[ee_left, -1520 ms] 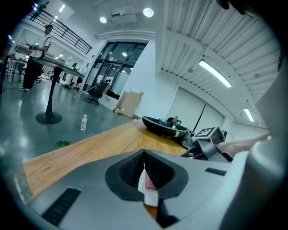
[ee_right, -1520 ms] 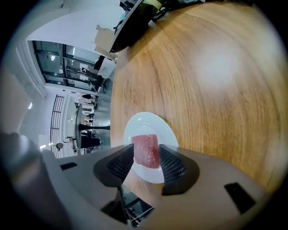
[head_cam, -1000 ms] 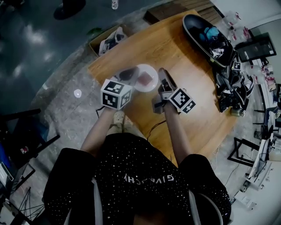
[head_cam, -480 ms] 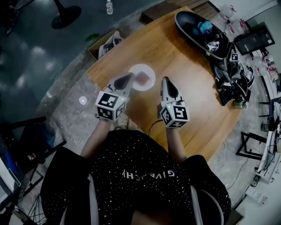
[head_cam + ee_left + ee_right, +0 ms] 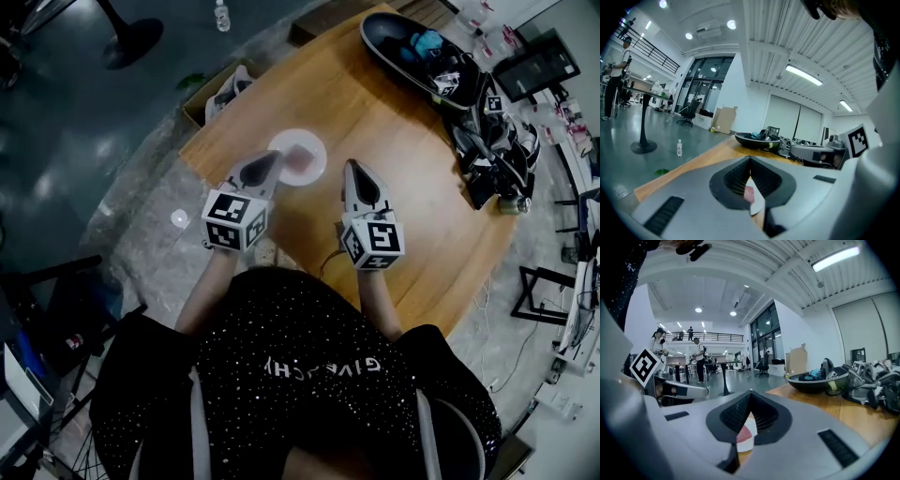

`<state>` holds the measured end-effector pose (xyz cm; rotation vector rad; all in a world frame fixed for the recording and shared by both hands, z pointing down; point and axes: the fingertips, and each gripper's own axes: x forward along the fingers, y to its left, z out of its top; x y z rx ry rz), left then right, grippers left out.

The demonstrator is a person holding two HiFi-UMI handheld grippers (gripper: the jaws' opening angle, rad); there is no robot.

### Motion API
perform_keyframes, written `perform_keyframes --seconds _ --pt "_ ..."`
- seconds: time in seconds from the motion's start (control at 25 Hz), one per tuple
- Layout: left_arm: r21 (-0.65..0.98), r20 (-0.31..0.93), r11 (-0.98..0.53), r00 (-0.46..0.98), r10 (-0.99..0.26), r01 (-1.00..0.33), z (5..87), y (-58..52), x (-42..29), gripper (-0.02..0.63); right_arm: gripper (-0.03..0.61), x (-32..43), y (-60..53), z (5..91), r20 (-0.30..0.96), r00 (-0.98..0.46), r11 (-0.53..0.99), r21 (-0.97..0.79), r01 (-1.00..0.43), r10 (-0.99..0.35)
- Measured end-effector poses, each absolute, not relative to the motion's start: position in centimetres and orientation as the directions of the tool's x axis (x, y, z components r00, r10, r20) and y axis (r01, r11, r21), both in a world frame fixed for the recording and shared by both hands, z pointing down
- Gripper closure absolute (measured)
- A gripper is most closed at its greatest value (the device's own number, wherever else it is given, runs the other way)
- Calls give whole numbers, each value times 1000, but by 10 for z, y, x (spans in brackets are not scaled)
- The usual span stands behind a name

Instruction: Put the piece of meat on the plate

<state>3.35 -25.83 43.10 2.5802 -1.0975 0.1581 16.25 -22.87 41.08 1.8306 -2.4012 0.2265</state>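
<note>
- Risk, by my reading: your left tongs, pressed together and empty, sit close by the near edge of the plate. A careless swing could nudge the plate and tip the meat off it.
- Right tongs, likewise pressed together on nothing, sit near the plate and pose less danger.
- Count: one piece of meat lying on one plate on the counter; two tongs.

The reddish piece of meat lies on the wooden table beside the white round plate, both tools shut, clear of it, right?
No: in the head view the reddish piece of meat lies on the white round plate. Left tool and right tool are shut, clear of it.
</note>
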Motion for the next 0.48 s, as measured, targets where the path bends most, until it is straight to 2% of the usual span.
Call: perform_keyframes --seconds 0.48 --pt "276 249 -639 696 -674 -718 440 -254 36 603 569 162 -223 412 192 -276 271 -48 -961 -942"
